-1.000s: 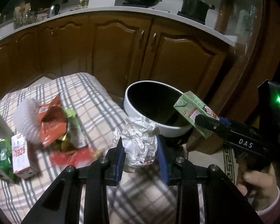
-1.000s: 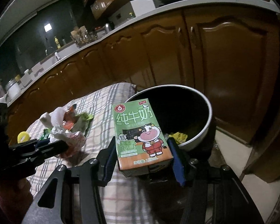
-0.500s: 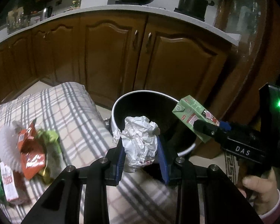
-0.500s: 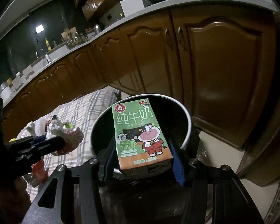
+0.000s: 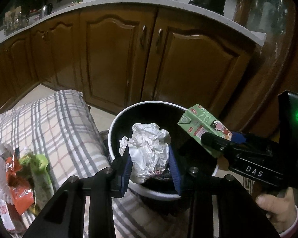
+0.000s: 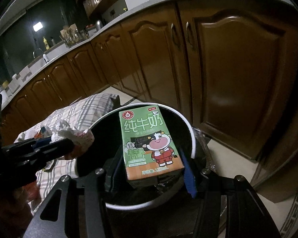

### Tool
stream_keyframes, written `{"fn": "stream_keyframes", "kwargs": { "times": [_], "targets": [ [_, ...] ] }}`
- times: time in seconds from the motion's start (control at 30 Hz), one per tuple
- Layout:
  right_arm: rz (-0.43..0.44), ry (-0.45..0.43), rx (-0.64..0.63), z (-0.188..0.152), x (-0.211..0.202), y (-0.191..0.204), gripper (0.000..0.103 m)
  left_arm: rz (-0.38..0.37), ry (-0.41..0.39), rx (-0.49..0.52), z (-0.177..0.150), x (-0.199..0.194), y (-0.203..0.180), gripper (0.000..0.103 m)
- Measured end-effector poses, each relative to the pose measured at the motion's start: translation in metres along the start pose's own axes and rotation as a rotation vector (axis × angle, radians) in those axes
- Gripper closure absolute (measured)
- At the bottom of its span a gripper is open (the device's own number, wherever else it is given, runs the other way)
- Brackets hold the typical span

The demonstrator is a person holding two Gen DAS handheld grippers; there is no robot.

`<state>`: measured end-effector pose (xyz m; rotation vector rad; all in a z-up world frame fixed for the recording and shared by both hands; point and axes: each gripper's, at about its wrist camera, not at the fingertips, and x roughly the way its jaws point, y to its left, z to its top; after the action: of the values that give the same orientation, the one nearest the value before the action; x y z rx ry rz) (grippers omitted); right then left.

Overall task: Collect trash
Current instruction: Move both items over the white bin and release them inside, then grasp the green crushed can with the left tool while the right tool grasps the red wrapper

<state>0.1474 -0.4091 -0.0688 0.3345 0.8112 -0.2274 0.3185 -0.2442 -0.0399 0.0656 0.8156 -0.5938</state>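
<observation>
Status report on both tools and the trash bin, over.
Left tool opening, crumpled paper wad between pads, over bin. Right tool clamped on milk carton, above bin. Nothing blocking the opening.

Left gripper [image 5: 150, 165] above white-rimmed bin [image 5: 117, 127], jaws opening around crumpled foil wad [image 5: 149, 152]. Right gripper [image 5: 212, 140] clamping green milk carton [image 5: 200, 125]. Wrappers [image 5: 25, 170] on plaid cloth [image 5: 55, 123].

Left claw [image 5: 150, 164] opening, right claw [image 6: 152, 170] clamped
</observation>
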Motion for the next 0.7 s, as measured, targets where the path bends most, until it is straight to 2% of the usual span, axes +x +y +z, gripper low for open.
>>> {"fn": "stream_keyframes", "kwargs": {
  "times": [0.2,0.3,0.37,0.4,0.47,0.7],
  "targets": [
    [0.015,0.016,0.029,0.005,0.006,-0.009,0.050,0.001,0.013,-0.010,0.006,0.012,-0.001,0.061],
    [0.022,0.020,0.039,0.006,0.007,-0.012,0.049,-0.026,0.023,-0.004,0.007,0.015,-0.001,0.048],
    [0.034,0.022,0.052,0.007,0.007,-0.016,0.049,-0.025,0.018,-0.005,0.006,0.013,-0.003,0.032],
    [0.038,0.024,0.056,0.007,0.008,-0.017,0.048,-0.020,0.014,-0.004,0.006,0.012,-0.002,0.029],
    [0.041,0.017,0.066,0.005,0.005,-0.018,0.035,-0.012,0.011,-0.001,0.003,0.008,-0.003,0.027],
    [0.051,-0.008,0.069,-0.001,-0.009,-0.010,0.033,0.002,-0.026,-0.016,-0.021,-0.027,0.006,0.025]
  ]
}}
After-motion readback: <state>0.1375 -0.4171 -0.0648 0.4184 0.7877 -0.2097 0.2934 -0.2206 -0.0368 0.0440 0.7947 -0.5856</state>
